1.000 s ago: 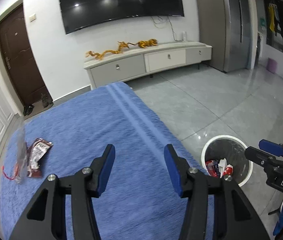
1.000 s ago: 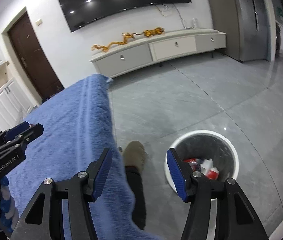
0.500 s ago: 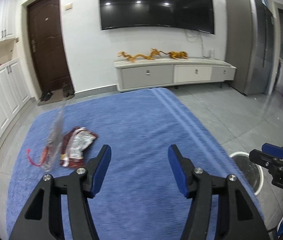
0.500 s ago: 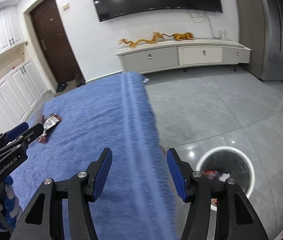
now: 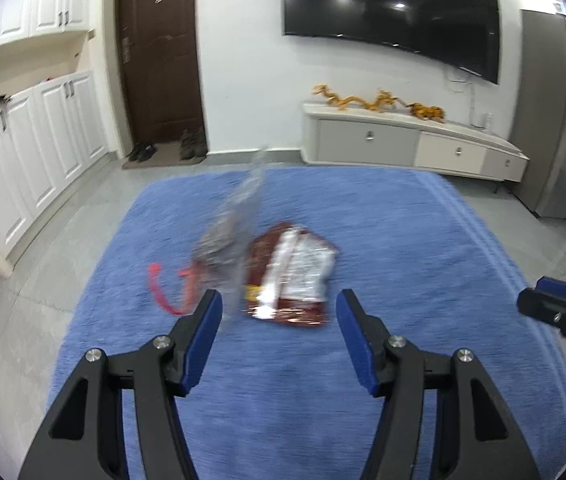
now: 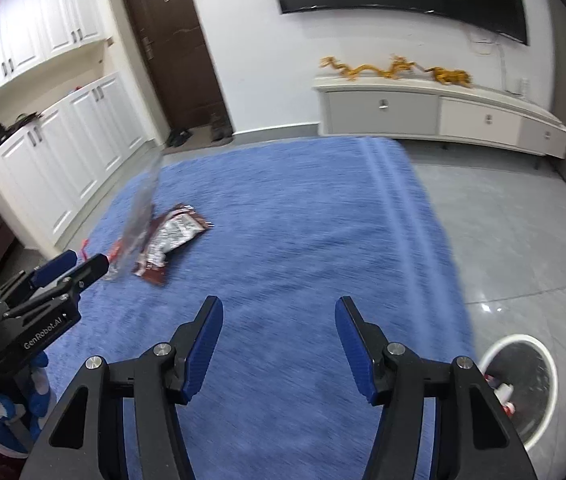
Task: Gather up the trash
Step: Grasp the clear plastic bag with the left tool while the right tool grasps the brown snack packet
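Both claws, left gripper (image 5: 279, 332) and right gripper (image 6: 279, 338), are spread empty; the clear wrapper (image 5: 231, 236) ahead risks being missed beside the snack packet (image 5: 291, 276)

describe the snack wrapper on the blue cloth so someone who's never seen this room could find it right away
Start at the blue cloth spread in front of the dark door. Left of its middle lies a flat, crinkled snack wrapper, dark red with a silver centre. Its neighbours differ: a clear plastic bottle beside it and a thin red string further left.
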`<state>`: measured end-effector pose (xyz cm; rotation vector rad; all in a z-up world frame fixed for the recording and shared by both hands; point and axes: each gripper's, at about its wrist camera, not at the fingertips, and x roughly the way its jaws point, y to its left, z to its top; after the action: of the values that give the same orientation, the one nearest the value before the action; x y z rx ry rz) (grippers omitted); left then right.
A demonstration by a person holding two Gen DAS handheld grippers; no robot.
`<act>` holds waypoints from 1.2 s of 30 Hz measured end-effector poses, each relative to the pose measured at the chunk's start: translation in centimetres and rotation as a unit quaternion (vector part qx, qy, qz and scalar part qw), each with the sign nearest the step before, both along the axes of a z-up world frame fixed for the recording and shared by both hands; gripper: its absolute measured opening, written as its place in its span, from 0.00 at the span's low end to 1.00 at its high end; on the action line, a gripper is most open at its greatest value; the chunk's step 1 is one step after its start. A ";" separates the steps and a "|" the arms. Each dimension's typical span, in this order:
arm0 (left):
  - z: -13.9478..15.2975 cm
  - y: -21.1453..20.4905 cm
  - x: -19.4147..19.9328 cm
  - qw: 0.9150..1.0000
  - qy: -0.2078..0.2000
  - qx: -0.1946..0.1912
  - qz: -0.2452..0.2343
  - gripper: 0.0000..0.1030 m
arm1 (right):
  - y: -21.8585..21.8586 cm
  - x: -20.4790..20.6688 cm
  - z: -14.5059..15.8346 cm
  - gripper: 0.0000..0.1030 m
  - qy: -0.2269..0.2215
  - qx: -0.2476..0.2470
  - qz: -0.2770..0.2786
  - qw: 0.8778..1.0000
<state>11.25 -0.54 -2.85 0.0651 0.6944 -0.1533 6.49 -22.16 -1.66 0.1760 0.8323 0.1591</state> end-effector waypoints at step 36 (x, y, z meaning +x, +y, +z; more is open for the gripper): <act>-5.7 8.8 10.7 0.988 0.120 -0.084 -0.042 0.03 | 7.1 11.8 -6.0 0.11 0.056 0.195 0.108 0.973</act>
<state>21.97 8.24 -8.55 -0.0868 0.9161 -0.3030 18.30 -15.08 -7.63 0.4671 0.9255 0.5221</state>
